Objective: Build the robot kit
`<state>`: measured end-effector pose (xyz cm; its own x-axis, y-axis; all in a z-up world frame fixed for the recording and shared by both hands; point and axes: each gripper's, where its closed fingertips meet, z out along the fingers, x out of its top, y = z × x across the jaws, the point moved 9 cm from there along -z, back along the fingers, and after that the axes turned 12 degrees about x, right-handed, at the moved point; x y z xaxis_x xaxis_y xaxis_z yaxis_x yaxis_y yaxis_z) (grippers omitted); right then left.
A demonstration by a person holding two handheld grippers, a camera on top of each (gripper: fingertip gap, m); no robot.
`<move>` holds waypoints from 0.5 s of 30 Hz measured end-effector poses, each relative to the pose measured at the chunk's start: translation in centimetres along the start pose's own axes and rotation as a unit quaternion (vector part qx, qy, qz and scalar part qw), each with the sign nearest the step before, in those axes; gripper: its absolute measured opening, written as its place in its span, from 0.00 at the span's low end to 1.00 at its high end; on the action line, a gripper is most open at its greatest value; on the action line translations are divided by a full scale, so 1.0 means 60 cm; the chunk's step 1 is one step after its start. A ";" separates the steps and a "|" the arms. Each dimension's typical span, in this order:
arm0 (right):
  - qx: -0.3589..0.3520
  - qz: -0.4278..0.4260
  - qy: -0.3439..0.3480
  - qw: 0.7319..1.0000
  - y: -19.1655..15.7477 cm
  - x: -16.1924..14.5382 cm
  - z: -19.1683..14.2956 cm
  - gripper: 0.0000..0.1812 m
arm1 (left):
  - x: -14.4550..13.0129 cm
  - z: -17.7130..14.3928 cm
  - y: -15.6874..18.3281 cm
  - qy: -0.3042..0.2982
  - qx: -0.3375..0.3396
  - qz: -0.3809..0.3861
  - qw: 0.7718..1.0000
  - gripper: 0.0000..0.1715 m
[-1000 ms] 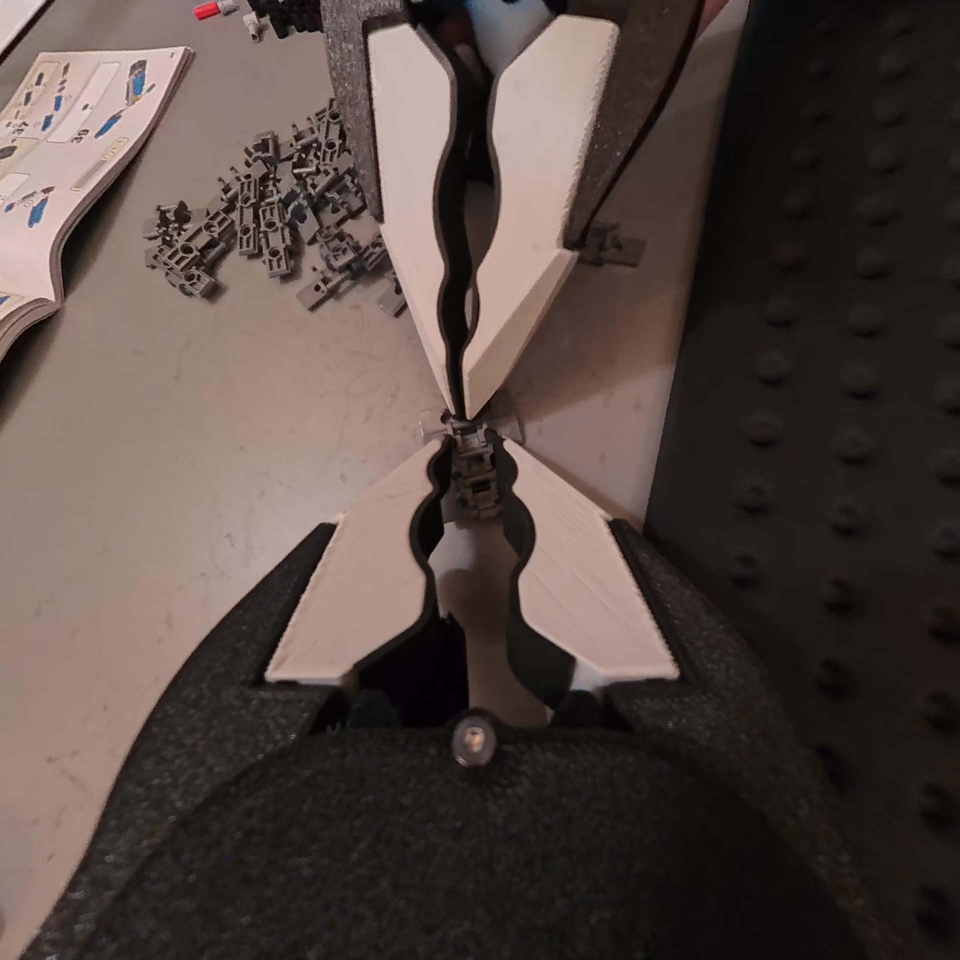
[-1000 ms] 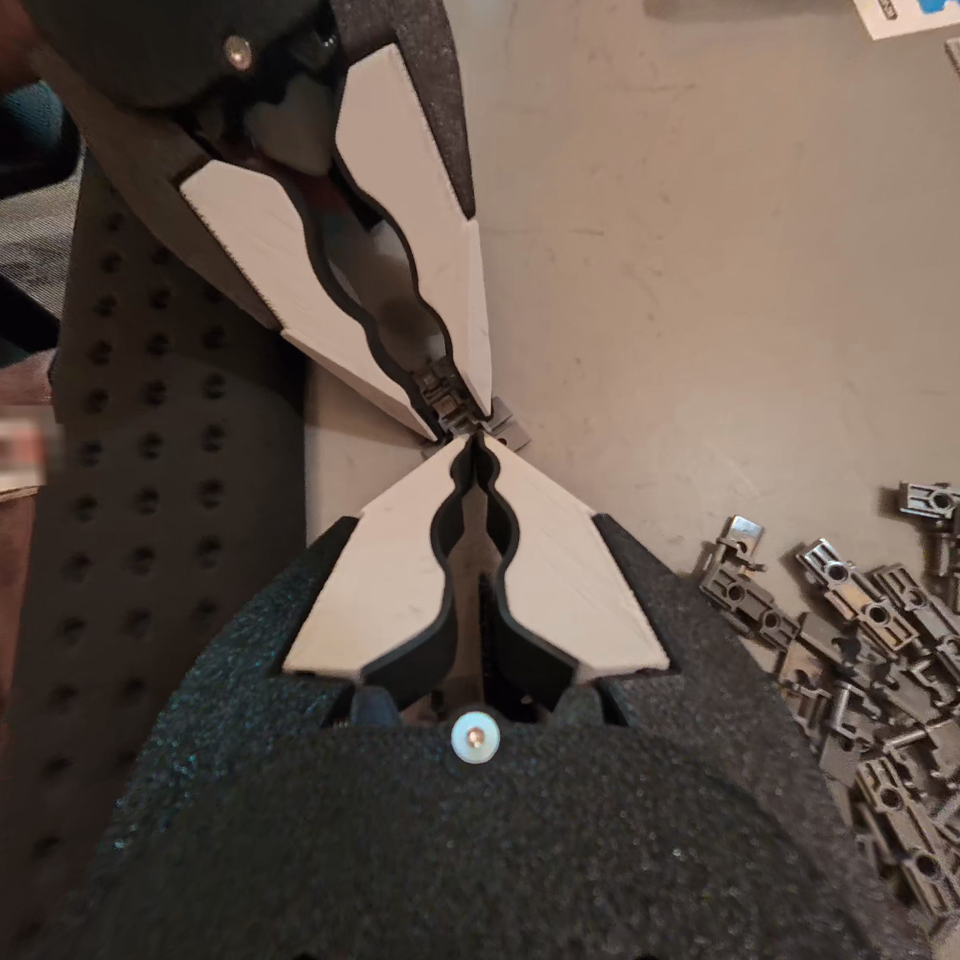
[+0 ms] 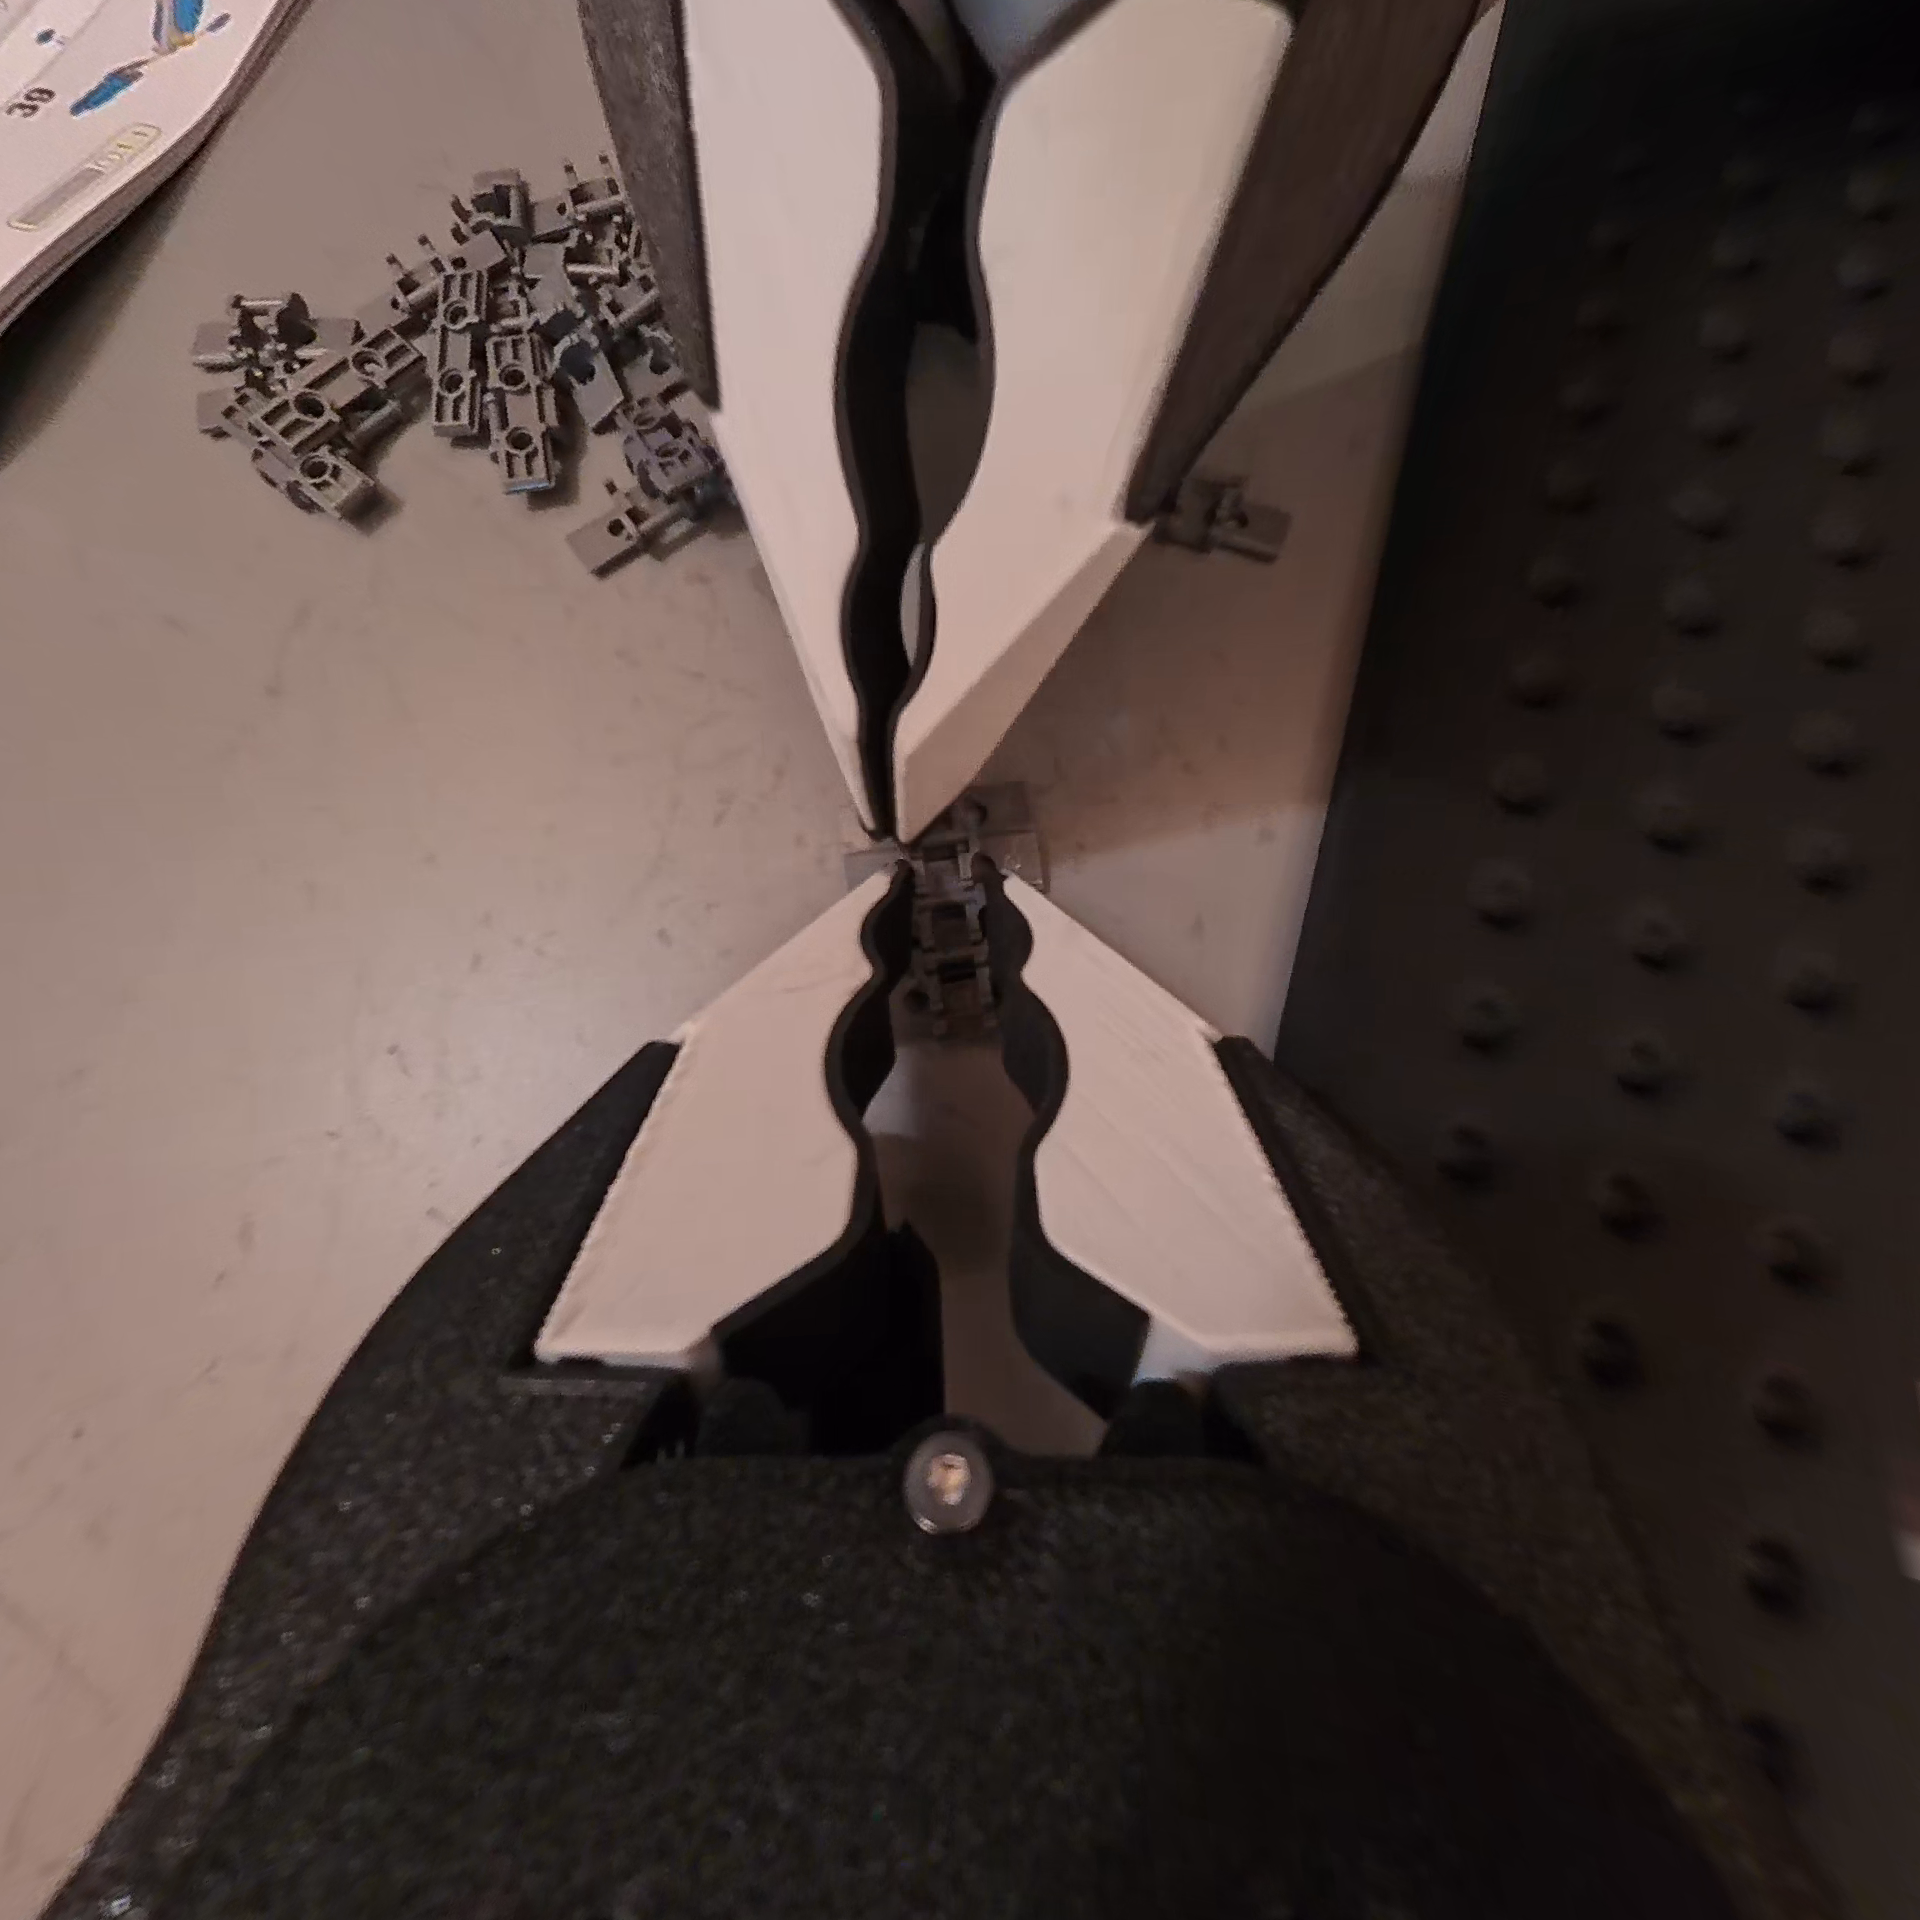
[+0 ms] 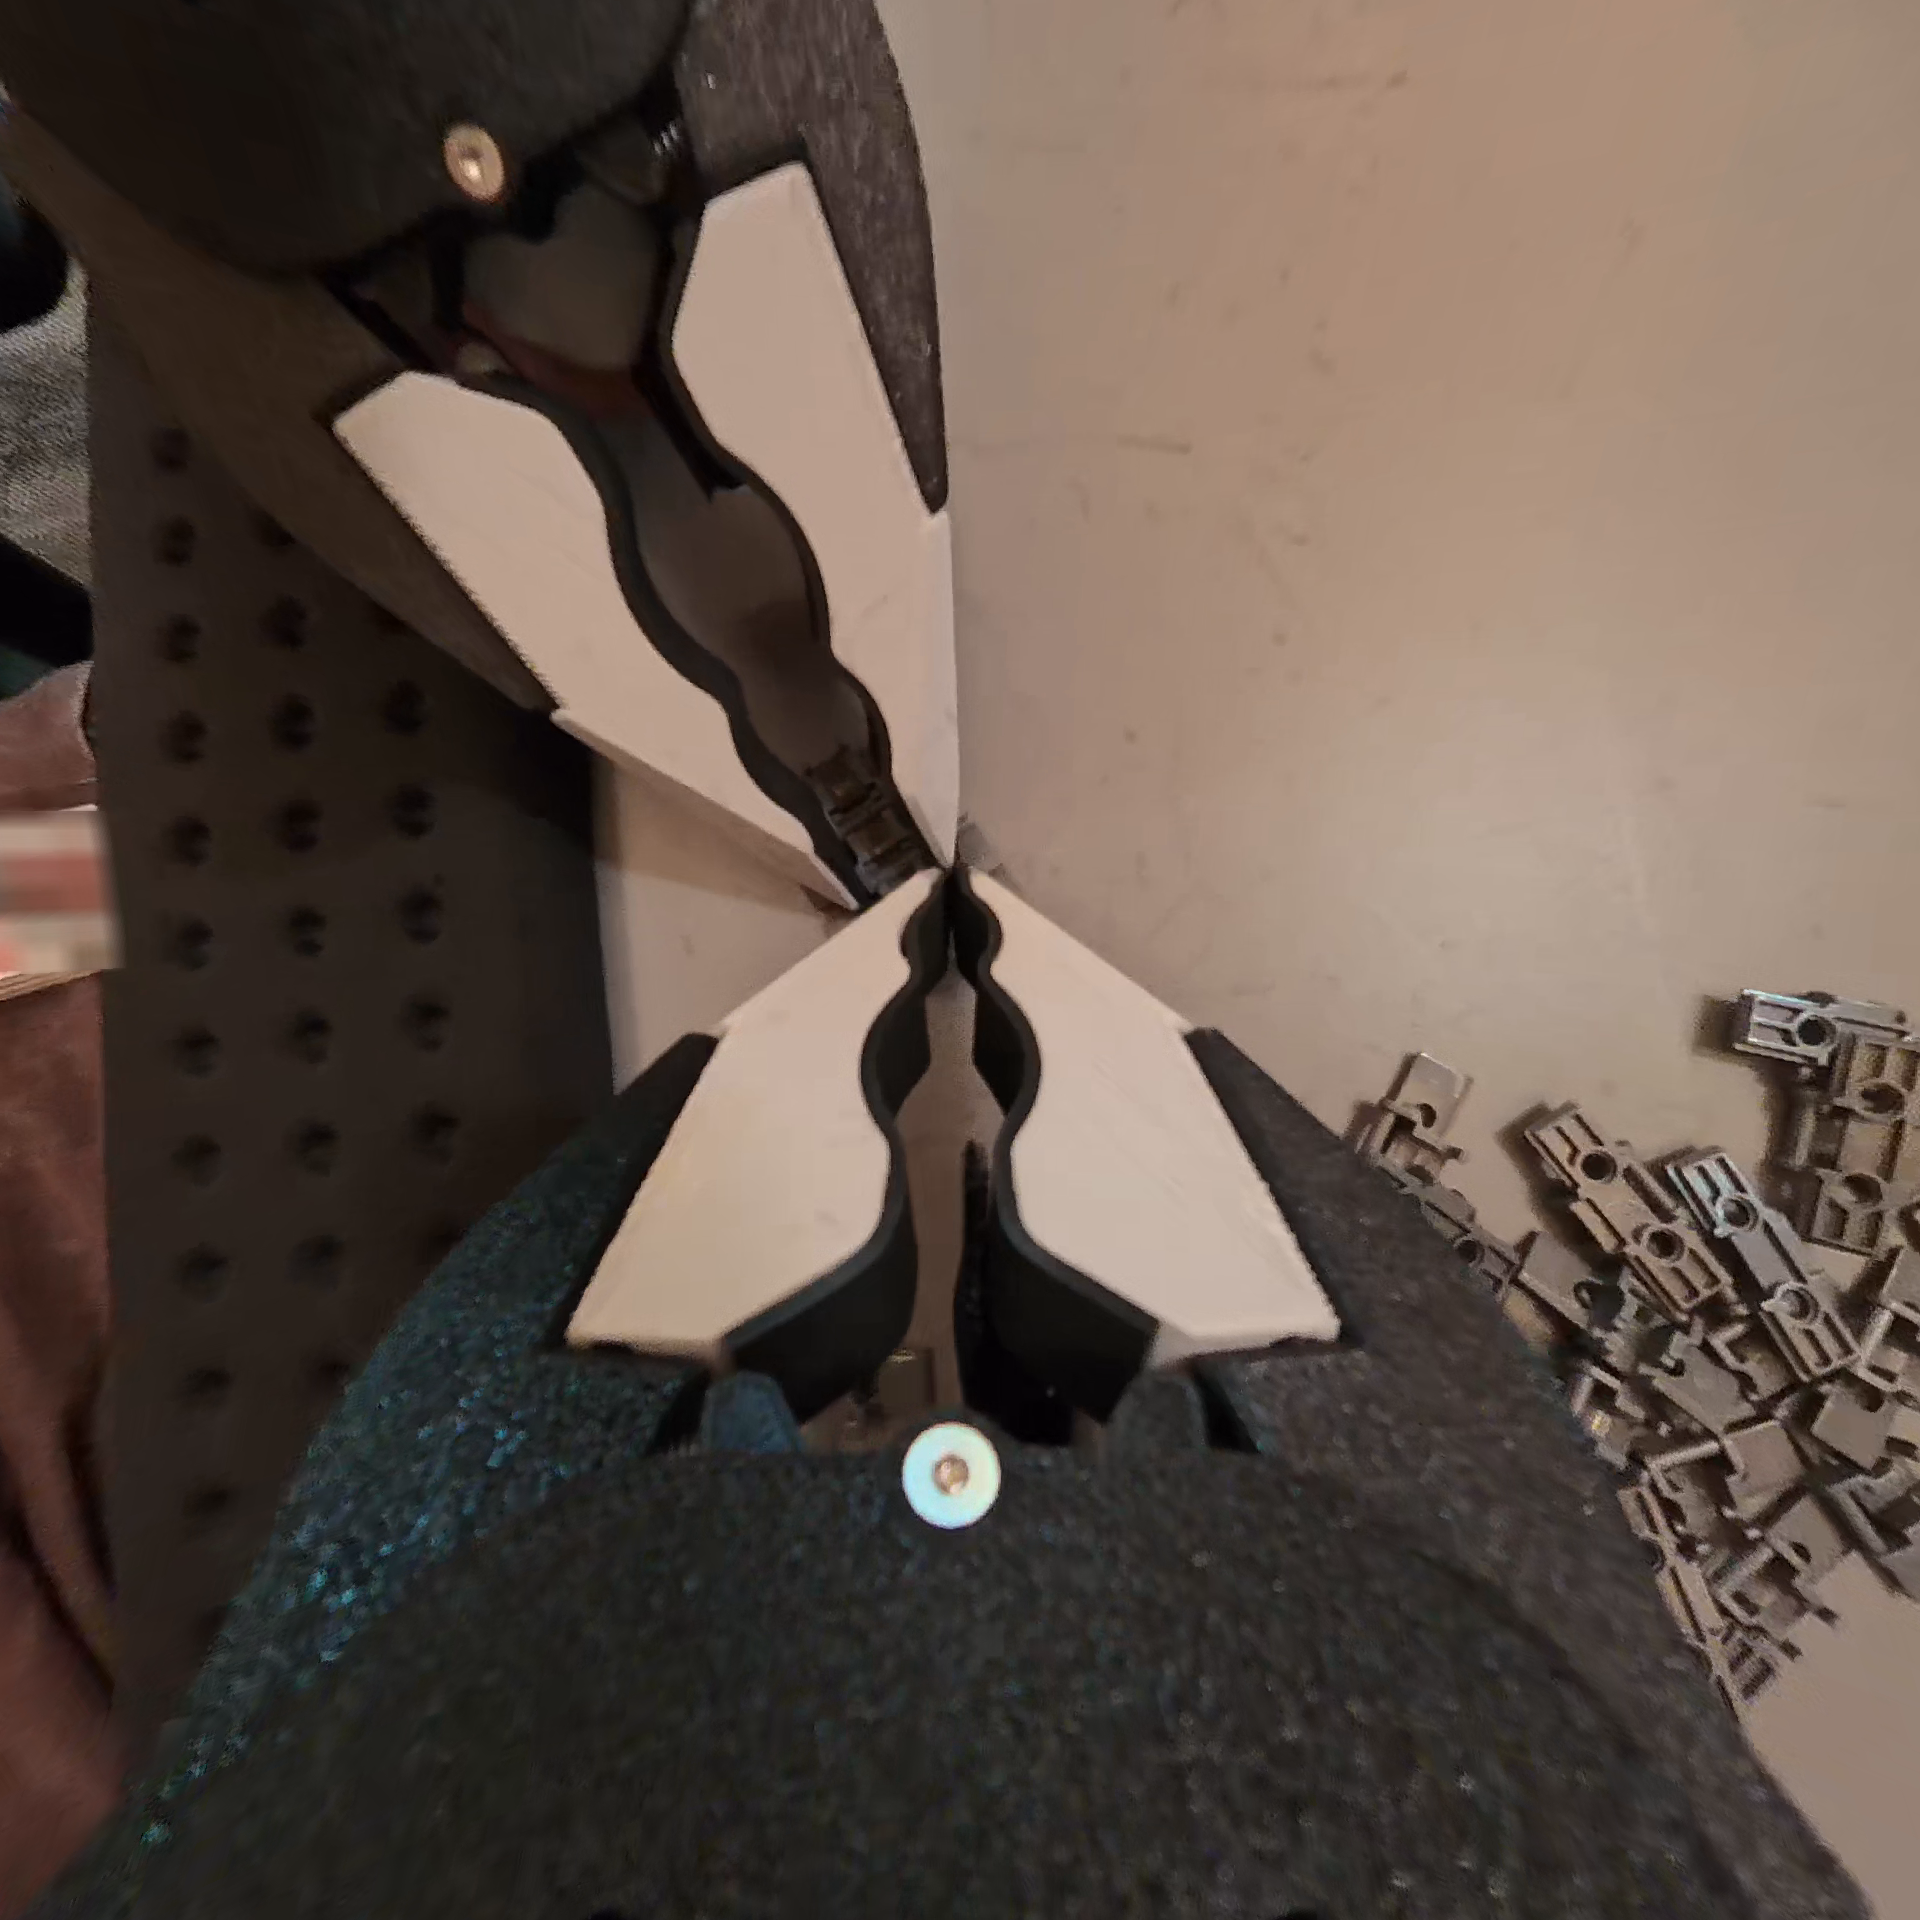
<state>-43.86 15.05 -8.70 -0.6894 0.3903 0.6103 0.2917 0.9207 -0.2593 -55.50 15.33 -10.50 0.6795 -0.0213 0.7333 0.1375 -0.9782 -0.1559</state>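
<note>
The left tool was clamped narrowly on a short chain of grey links, held at the centre of the left wrist frame just above the pale surface. The right tool met it tip to tip, its tips all but closed on a small grey link at the chain's end. A pile of loose grey links lay at the upper left, near a booklet; a dark studded mat ran down the right. With so slight a pinch, the end link looked liable to twist or spring free if the tools pressed out of line.
</note>
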 end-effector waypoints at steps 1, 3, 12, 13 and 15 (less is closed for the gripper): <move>0.003 -0.001 -0.003 1.000 -0.001 -0.001 0.004 0.00 | 0.000 0.000 0.000 0.000 0.001 0.000 1.000 0.08; 0.003 0.001 -0.004 1.000 -0.001 -0.002 0.008 0.00 | 0.000 0.000 0.001 0.000 0.002 0.001 1.000 0.08; 0.030 0.034 0.004 0.999 0.010 -0.006 0.007 0.00 | 0.001 0.000 0.001 -0.004 0.000 -0.008 1.000 0.08; 0.033 0.039 0.005 0.999 0.010 -0.007 0.007 0.00 | 0.001 0.001 0.000 -0.007 -0.001 -0.011 1.000 0.08; 0.023 0.031 0.000 0.999 0.007 -0.005 0.008 0.00 | 0.003 0.001 -0.002 -0.018 -0.008 -0.024 1.000 0.08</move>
<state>-43.85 15.33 -9.38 -0.6714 0.4463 0.5917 0.3031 0.8939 -0.3303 -55.33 15.45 -10.39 0.6975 0.0330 0.7158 0.1592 -0.9811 -0.1100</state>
